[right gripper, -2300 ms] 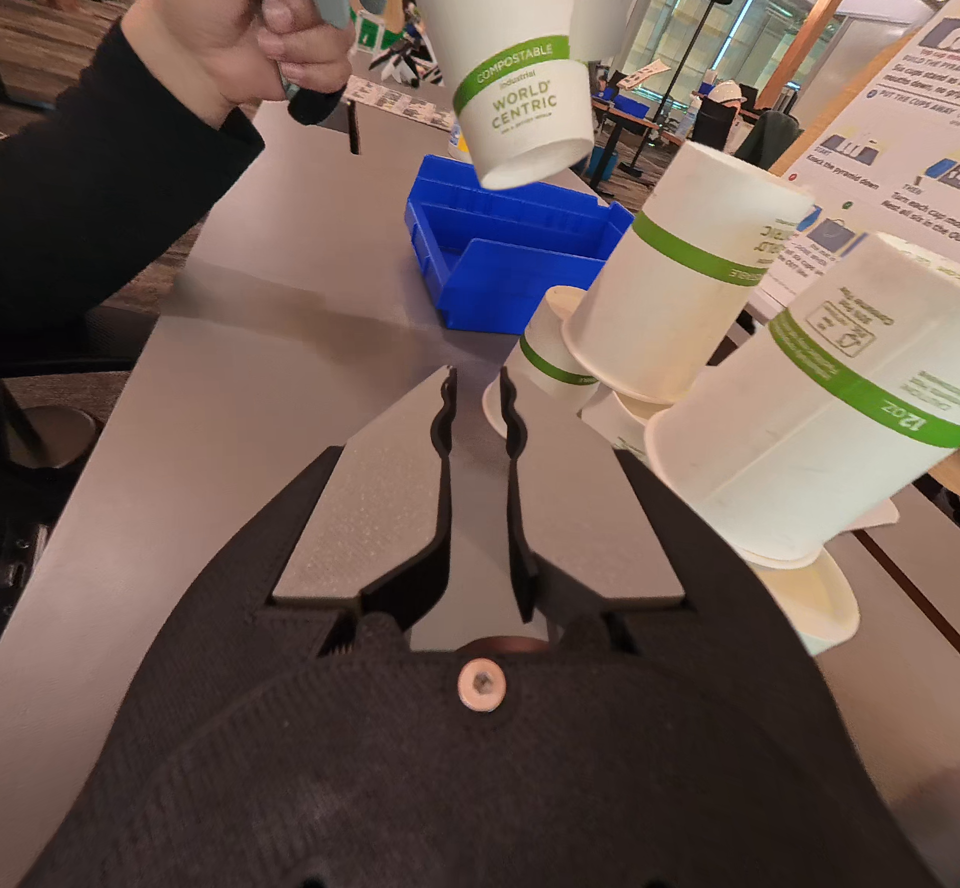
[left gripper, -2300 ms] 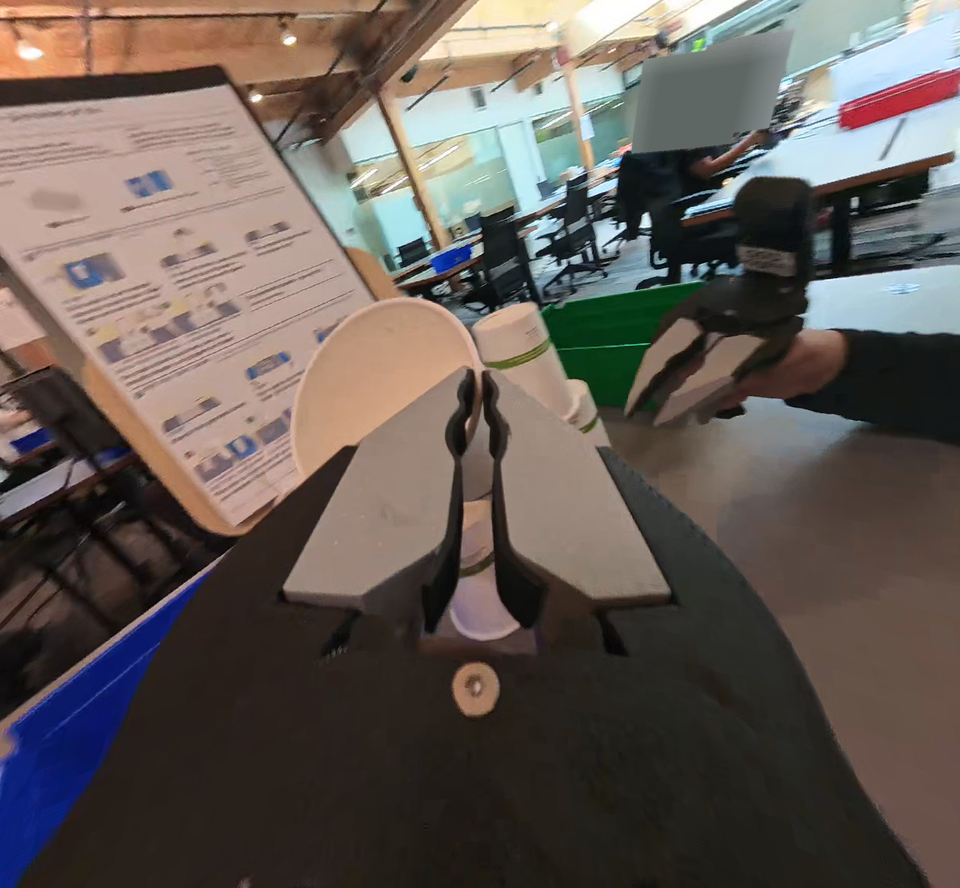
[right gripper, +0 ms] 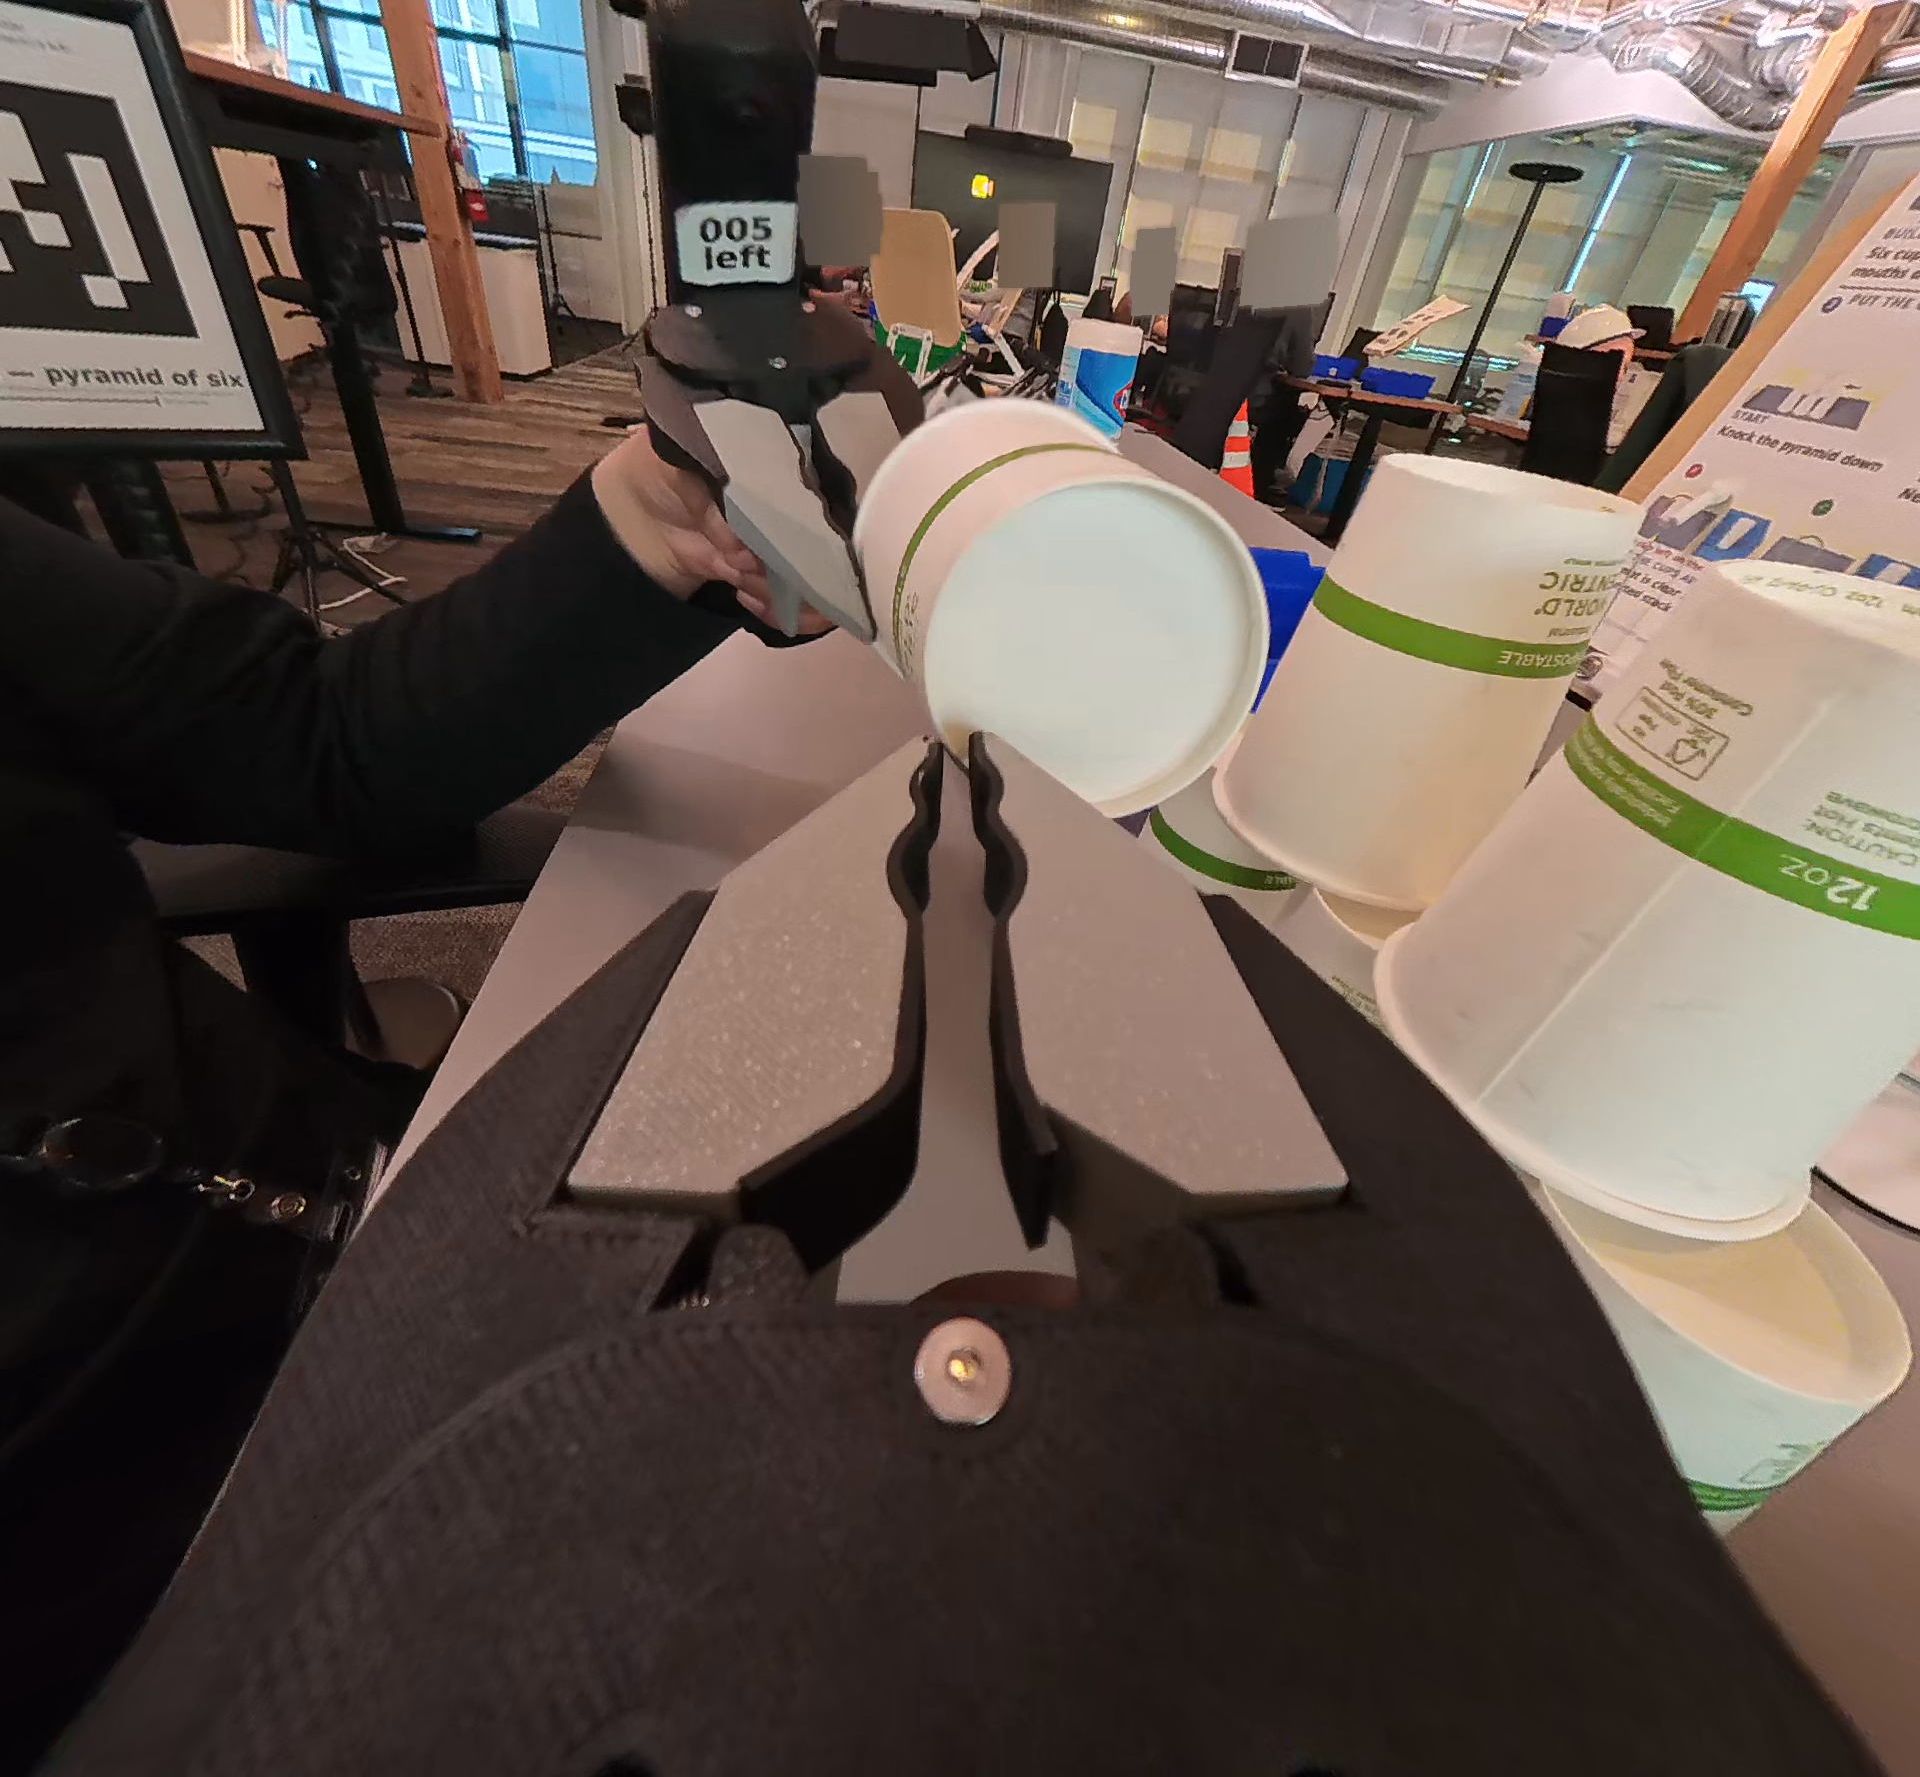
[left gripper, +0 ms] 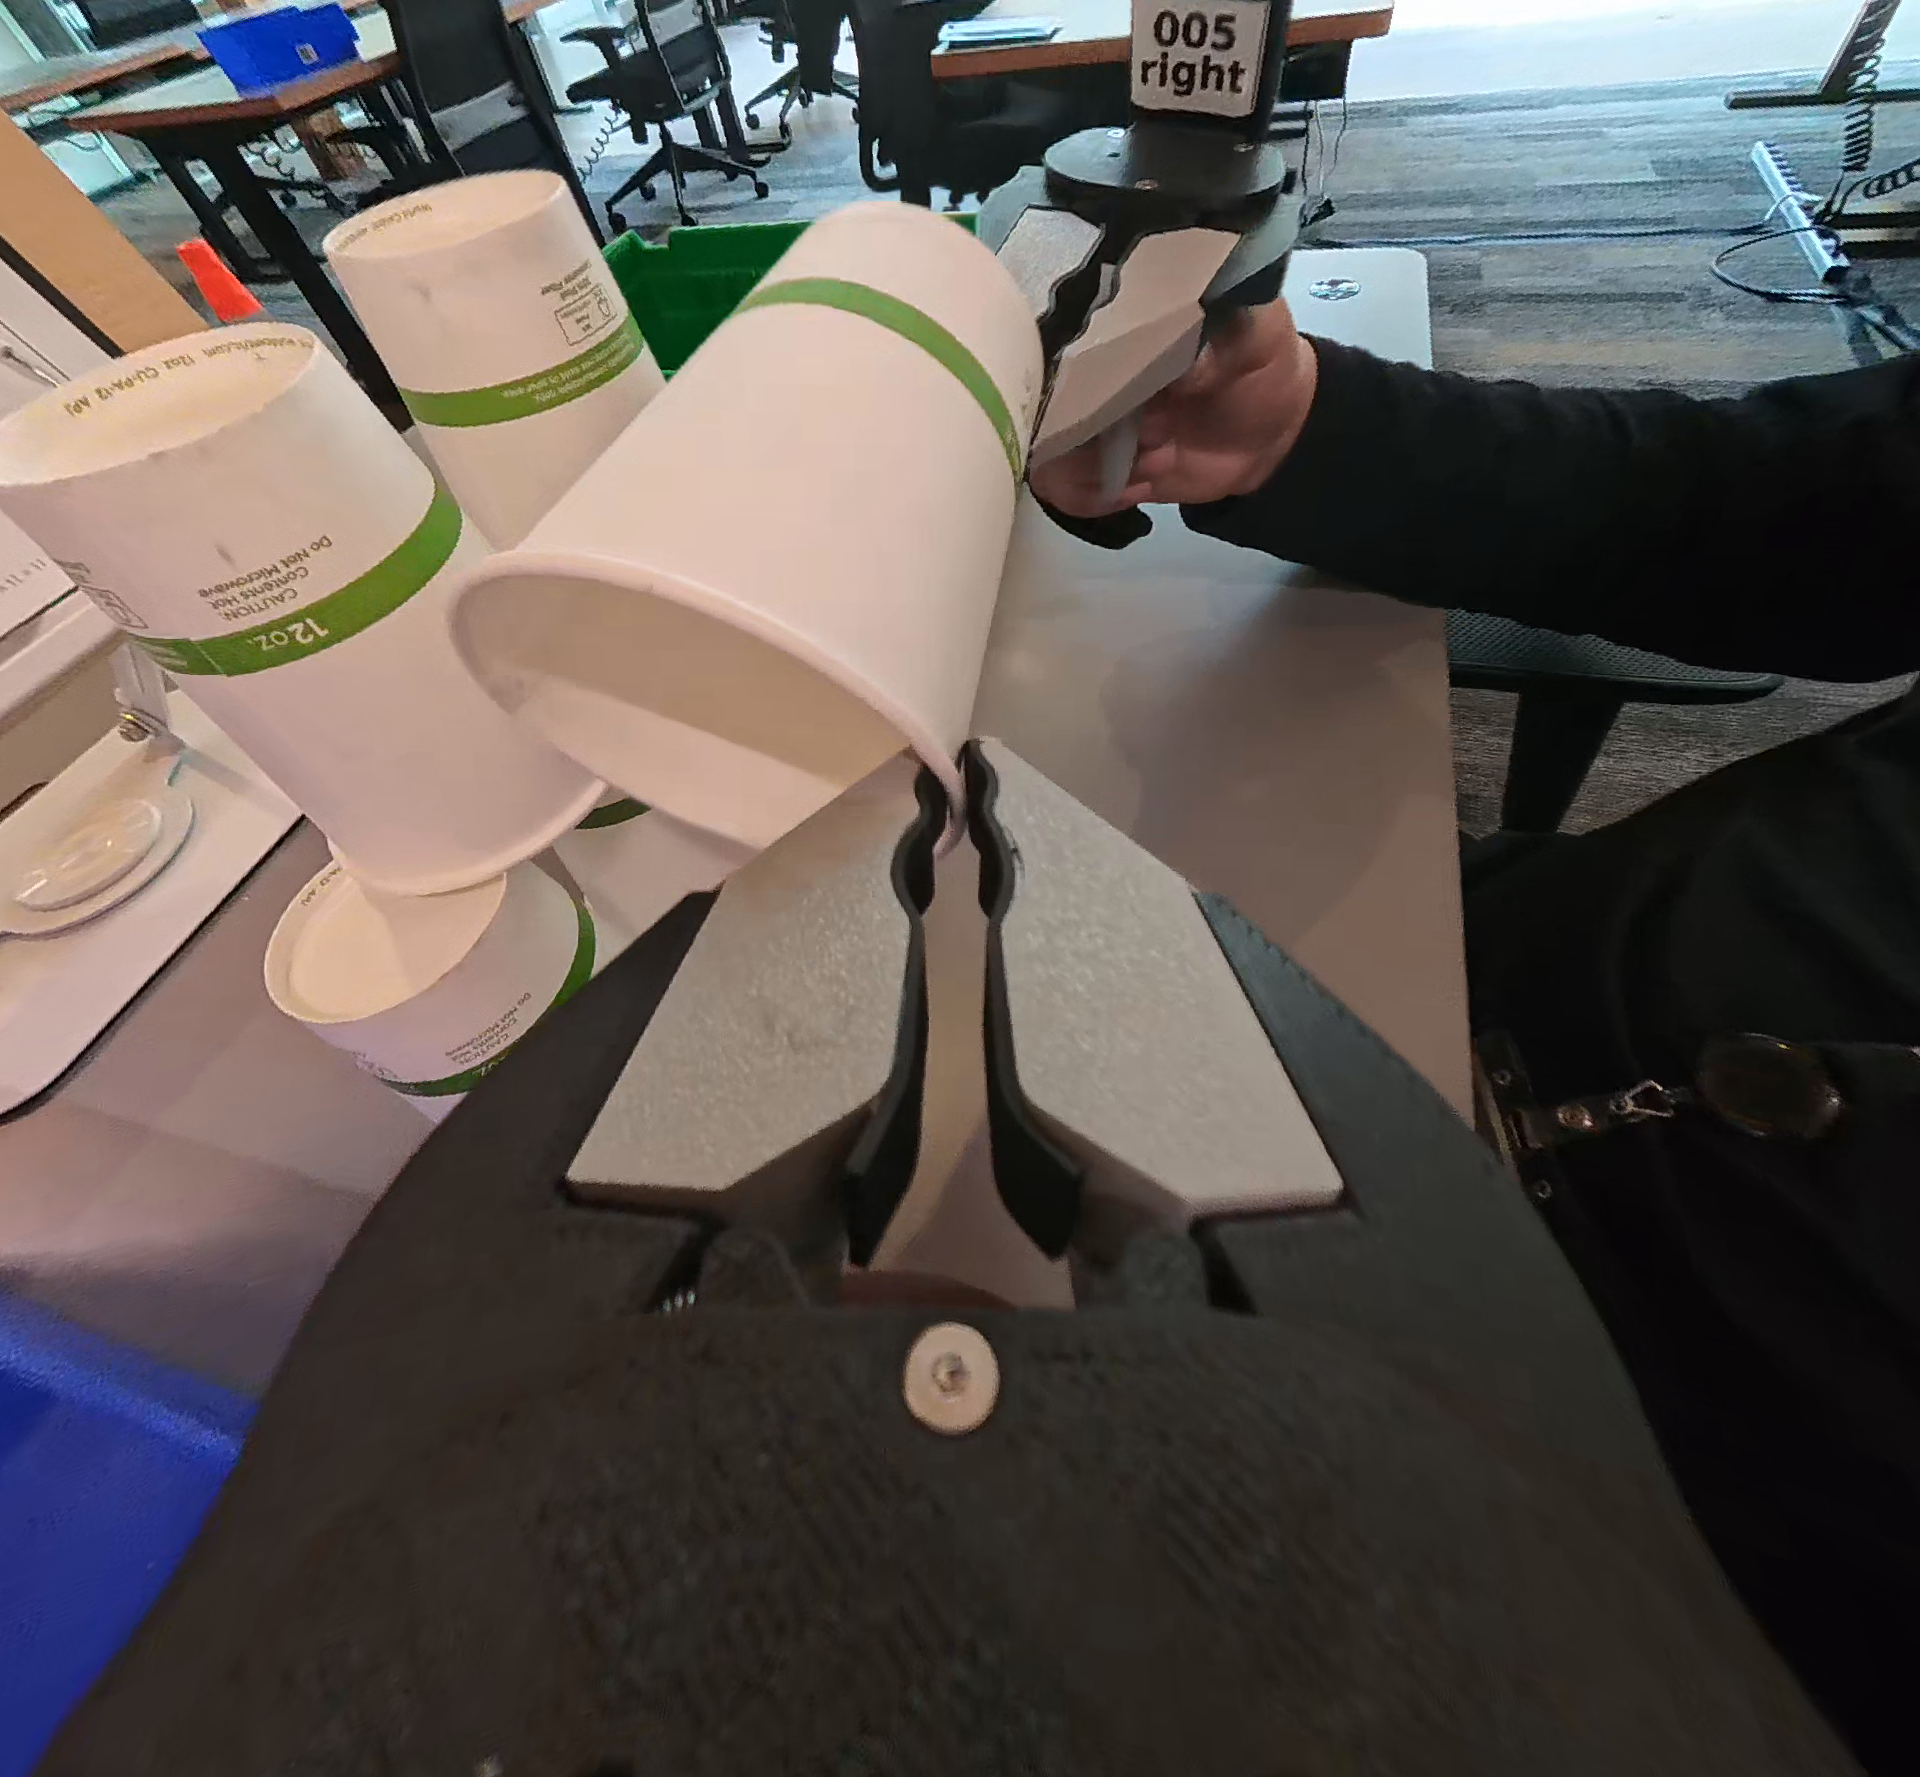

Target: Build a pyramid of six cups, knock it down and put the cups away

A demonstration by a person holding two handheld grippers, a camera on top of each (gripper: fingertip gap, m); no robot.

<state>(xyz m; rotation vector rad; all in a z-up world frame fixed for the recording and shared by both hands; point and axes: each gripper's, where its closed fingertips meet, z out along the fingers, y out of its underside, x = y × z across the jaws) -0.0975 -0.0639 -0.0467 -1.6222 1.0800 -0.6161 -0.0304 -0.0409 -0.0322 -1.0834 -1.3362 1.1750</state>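
Two grippers hold one cup point(left gripper: 779, 501) between them, in the air above the table point(left gripper: 1195, 688). The left gripper point(left gripper: 951, 782) has its fingers nearly together, pinching the wall of the cup at its mouth rim. The open mouth faces this gripper's camera. The right gripper point(right gripper: 956, 756) is at the other end. Its fingers are just as close together, and the base rim seems to sit between their tips, with the recessed bottom turned toward its own camera. The cup lies tilted, white with a green band, its mouth end lower in the left wrist view. A hand point(left gripper: 1216, 418) in a black sleeve grips the right gripper's handle.

Just beside the held cup stand the other cups point(left gripper: 239, 584), mouths down and stacked. The upper ones rest on the bases of lower ones, of which one point(left gripper: 436, 979) shows near the left gripper. How many there are in all I cannot tell.

A green bin point(left gripper: 707, 283) sits behind them in the left wrist view. A blue bin point(right gripper: 1283, 584) shows behind the held cup from the right wrist. An instruction board point(right gripper: 1818, 377) leans at the stack's far side.
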